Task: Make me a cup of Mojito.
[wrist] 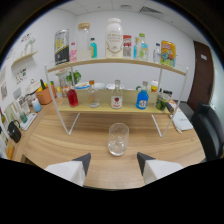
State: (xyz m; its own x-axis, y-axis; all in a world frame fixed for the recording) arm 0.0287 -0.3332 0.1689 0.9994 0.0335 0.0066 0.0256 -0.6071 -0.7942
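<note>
A clear empty glass (118,139) stands on the wooden table (60,145), just ahead of my gripper (113,162) and centred between the line of its fingers. Both white fingers (75,167) are spread wide and hold nothing. Beyond the glass, a two-tier wire shelf (116,107) carries bottles on its lower board: one with red liquid (72,95), a clear one (93,95), a clear bottle with a red label (116,96), and a blue one (142,97). A dark green bottle (161,101) stands at the right end.
The upper shelf board (100,61) holds several bottles, cartons and a large white jar (114,37). An orange pot (44,95) and cups sit left of the shelf. A black bag (14,131) lies at the table's left side, a dark chair (209,127) at right.
</note>
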